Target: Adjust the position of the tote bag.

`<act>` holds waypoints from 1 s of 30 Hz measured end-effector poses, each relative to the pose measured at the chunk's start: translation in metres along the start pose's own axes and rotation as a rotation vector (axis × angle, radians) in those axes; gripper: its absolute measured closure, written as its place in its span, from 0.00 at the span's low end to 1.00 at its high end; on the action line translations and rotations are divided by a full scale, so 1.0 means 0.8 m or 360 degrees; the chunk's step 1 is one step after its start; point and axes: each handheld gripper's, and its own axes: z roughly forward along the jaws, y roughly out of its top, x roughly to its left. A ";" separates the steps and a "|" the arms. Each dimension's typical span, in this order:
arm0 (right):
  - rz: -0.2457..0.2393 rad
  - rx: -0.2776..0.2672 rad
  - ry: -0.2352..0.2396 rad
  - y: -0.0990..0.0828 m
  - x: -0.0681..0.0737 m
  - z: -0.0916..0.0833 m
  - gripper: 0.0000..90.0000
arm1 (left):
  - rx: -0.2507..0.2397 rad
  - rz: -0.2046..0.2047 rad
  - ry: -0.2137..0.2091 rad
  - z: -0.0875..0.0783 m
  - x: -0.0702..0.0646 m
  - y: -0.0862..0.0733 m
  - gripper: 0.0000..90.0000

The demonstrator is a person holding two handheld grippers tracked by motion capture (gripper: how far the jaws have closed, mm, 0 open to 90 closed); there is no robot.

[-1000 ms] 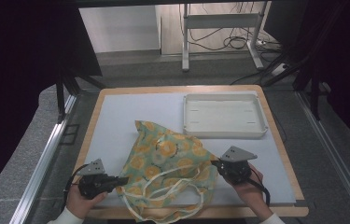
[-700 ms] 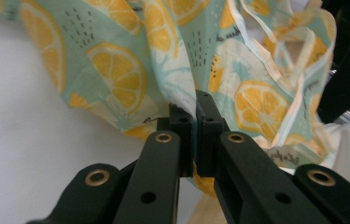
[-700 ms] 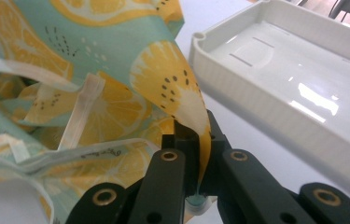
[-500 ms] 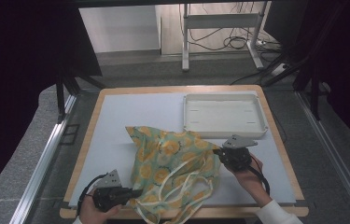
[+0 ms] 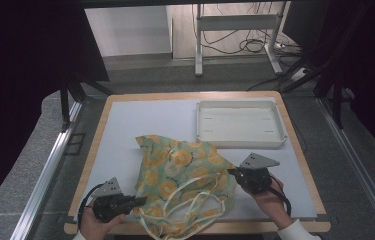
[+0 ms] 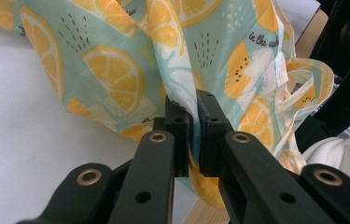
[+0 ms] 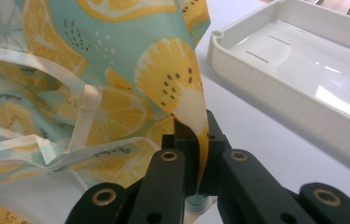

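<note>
bag (image 5: pixel 185 175): near table's (image 5: pixel 125 115) front edge, cords only clear from high view
left gripper (image 6: pixel 192 119): jaws just eased, pinching bag fold
right gripper (image 7: pixel 196 135): clamped on bag edge
tray (image 7: pixel 303 60): far right corner

High view above the table (image 5: pixel 125 130); gripper views close, sharing the lemon-print cloth (image 5: pixel 185 175).

Hidden and cut off
Bag (image 5: pixel 182 185) hangs past the worktop (image 5: pixel 125 130) edge; both forearms cut off by the frame bottom.
</note>
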 end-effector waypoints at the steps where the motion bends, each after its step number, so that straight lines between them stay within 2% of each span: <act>1: 0.0003 0.0008 0.0004 -0.001 0.001 -0.001 0.99 | -0.0002 -0.0001 0.0001 0.000 0.000 0.000 0.92; 5: -0.0005 0.0017 0.0009 -0.005 0.003 -0.002 0.99 | -0.0022 0.0002 -0.0006 -0.001 0.001 0.000 0.87; 11: -0.0010 -0.0016 0.0041 -0.004 0.006 -0.010 0.98 | -0.0045 0.0011 -0.0025 -0.007 0.002 0.004 0.91; 15: -0.0027 -0.0052 0.0076 -0.004 0.011 -0.015 0.95 | -0.0079 0.0011 -0.0025 -0.012 0.005 0.004 0.88; 17: -0.0047 -0.0057 0.0085 -0.005 0.013 -0.017 0.89 | -0.0103 0.0011 -0.0019 -0.013 0.004 0.004 0.80; 19: -0.0065 -0.0072 0.0108 -0.006 0.015 -0.019 0.73 | -0.0111 0.0020 -0.0011 -0.014 0.002 0.004 0.64; 22: -0.0103 -0.0111 0.0109 -0.009 0.022 -0.028 0.56 | -0.0119 0.0036 -0.0013 -0.015 0.000 0.003 0.61; 23: -0.0103 -0.0150 0.0076 -0.012 0.027 -0.039 0.50 | -0.0122 0.0038 -0.0004 -0.016 0.000 0.003 0.62; 24: -0.0103 -0.0150 0.0076 -0.012 0.027 -0.039 0.50 | -0.0125 0.0036 0.0003 -0.016 0.000 0.003 0.62; 25: -0.0085 -0.0191 0.0051 -0.016 0.029 -0.053 0.49 | -0.0131 0.0033 0.0011 -0.016 0.000 0.003 0.62; 27: -0.0071 -0.0207 0.0048 -0.019 0.029 -0.060 0.49 | -0.0140 0.0025 0.0010 -0.018 0.001 0.004 0.62; 30: -0.0028 -0.0232 0.0070 -0.031 0.031 -0.079 0.52 | -0.0161 0.0037 0.0013 -0.025 -0.001 0.004 0.61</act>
